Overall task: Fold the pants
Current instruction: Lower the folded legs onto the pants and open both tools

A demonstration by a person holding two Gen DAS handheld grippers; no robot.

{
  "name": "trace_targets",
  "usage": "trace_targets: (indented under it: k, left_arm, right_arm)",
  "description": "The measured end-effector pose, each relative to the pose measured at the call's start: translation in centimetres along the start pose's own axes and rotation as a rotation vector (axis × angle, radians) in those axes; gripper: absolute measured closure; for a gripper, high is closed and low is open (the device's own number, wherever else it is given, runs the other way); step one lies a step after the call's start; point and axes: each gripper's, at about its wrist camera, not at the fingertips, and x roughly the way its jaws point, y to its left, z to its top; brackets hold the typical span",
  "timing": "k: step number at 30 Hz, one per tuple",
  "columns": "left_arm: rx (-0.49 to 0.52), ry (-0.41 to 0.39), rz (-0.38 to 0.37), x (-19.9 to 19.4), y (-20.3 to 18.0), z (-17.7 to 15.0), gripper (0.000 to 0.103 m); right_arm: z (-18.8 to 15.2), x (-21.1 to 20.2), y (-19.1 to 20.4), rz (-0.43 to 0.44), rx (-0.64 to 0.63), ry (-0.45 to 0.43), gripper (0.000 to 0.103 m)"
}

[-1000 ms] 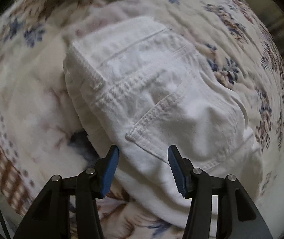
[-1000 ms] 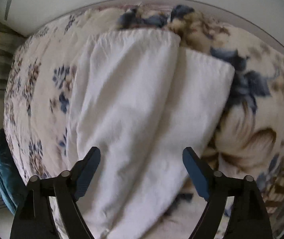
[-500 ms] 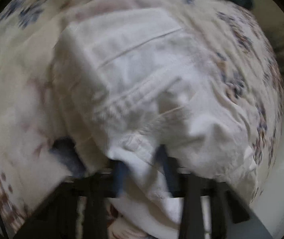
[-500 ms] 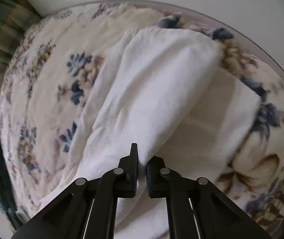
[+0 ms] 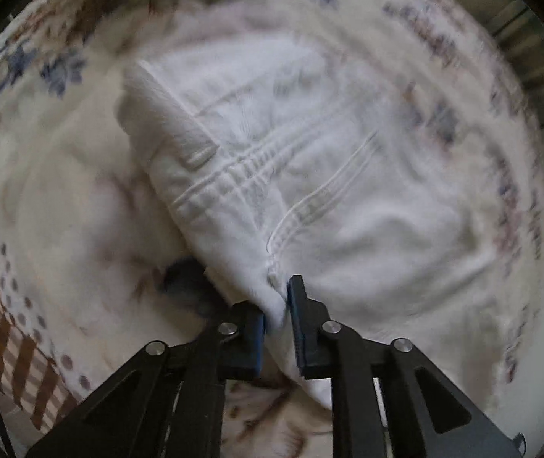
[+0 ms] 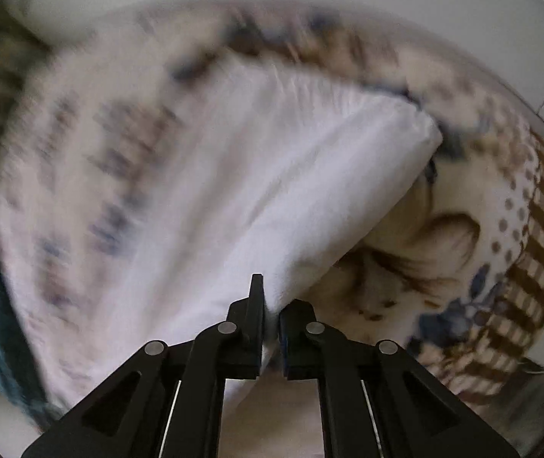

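Both tongs are clenched on the white pants, and we see cloth pinched between the pads in each wrist view. Nearest us, the left tongs grip a bunched fold of the pants beside the corner of a stitched back pocket; their jaws stand almost together and are easing apart a touch, with the fabric still squeezed between them. The right tongs bite the edge of a pant leg, jaws nearly touching.

A second ago both pairs stood wide above the flat garment, the right far wider; since then they have closed on it and the cloth has been pulled up into a ridge at each grip.

Farther out, the waistband with its belt loop runs toward 11 o'clock in the left view, and the leg's hem reaches toward 1 o'clock in the right view. Beyond, the pants lie on a flowered blanket, whose brown checked border shows at 8 o'clock. Both views are smeared by motion.
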Motion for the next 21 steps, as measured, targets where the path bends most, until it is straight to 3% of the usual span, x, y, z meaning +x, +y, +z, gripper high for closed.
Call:
trace_targets:
  k: [1, 2, 5, 8, 10, 13, 16, 19, 21]
  left_arm:
    - [-0.027, 0.001, -0.004, 0.0, 0.4, -0.4, 0.083]
    - [-0.045, -0.002, -0.014, -0.3, 0.6, -0.7, 0.082]
    - [-0.074, -0.006, -0.005, -2.3, 0.2, -2.1, 0.078]
    - [-0.043, -0.011, -0.027, -4.0, -2.0, -3.3, 0.074]
    - [0.054, -0.021, -0.028, -5.1, -5.2, -3.9, 0.069]
    - [0.303, -0.055, -0.030, -5.9, -12.1, -5.3, 0.048]
    - [0.504, -0.093, 0.011, -5.3, -18.6, -8.2, 0.031]
    - [0.646, -0.112, 0.074, -3.1, -24.8, -11.3, 0.030]
    - [0.702, -0.082, 0.103, -1.3, -27.6, -12.7, 0.028]
  right_arm:
    - [-0.3, 1.9, -1.0, -0.011, 0.034, 0.070, 0.087]
    - [-0.6, 2.4, -1.7, 0.001, 0.063, 0.095, 0.074]
    - [-2.1, 1.2, -3.1, 0.047, 0.129, 0.080, 0.041]
    - [-4.0, -1.5, -2.2, 0.039, 0.061, 0.038, 0.040]
    - [-4.9, -3.3, -1.1, 0.042, -0.008, 0.013, 0.040]
    - [-4.8, -6.0, 0.6, 0.045, -0.131, -0.048, 0.040]
    - [-2.4, -8.8, 2.4, -0.019, -0.278, -0.134, 0.040]
    - [1.8, -9.3, 3.0, -0.034, -0.332, -0.150, 0.040]
    - [5.4, -7.8, 3.2, -0.058, -0.378, -0.120, 0.040]
